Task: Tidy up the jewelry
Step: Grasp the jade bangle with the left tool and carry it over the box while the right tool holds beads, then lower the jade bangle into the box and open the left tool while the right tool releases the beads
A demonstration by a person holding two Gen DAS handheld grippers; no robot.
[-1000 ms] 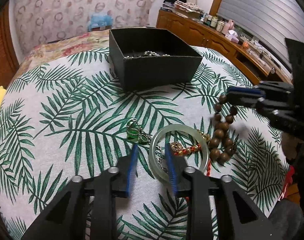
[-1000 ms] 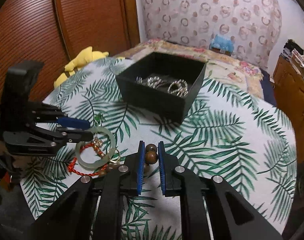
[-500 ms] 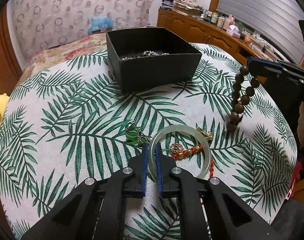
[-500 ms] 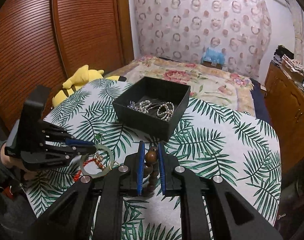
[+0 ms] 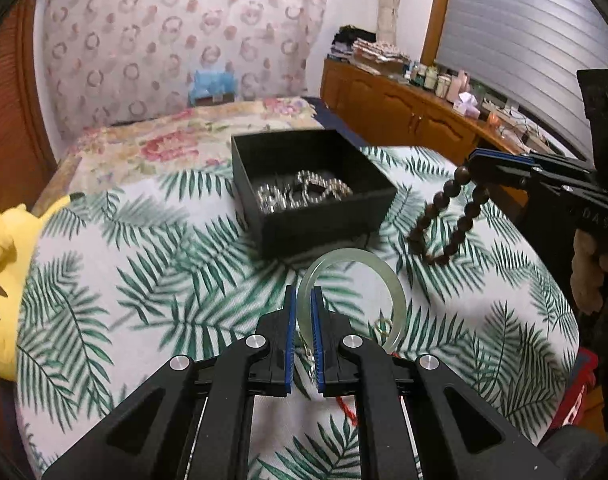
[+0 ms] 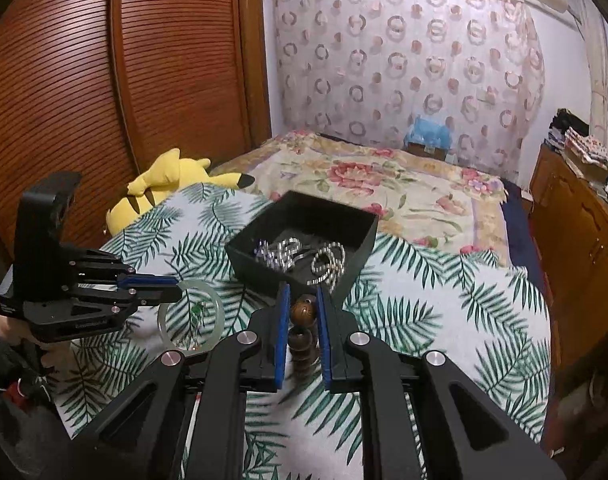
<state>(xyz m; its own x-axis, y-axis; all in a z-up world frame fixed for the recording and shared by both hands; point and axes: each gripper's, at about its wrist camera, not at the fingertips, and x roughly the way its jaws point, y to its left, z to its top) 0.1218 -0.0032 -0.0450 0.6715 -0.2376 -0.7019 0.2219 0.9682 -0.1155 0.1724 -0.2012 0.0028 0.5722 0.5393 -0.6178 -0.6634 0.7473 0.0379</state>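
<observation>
My left gripper [image 5: 303, 300] is shut on the pale green jade bangle [image 5: 396, 292] and holds it raised above the table, in front of the black box [image 5: 324, 224]. The bangle also shows in the right wrist view [image 6: 220, 312]. My right gripper [image 6: 303, 300] is shut on the brown wooden bead bracelet [image 6: 303, 312], which hangs in the air to the right of the box in the left wrist view [image 5: 444, 200]. The black box [image 6: 356, 252] holds silver chains [image 6: 324, 260].
A small gold ring [image 5: 384, 326] and a red cord [image 5: 346, 408] lie on the palm-leaf tablecloth [image 5: 124, 280] below the bangle. A yellow plush toy [image 6: 164, 188] sits at the table's left edge. A bed and wooden cabinets lie beyond.
My left gripper closed on the jade bangle and lifted it off the cloth. My right gripper raised the bead bracelet off the table and both moved toward the box.
</observation>
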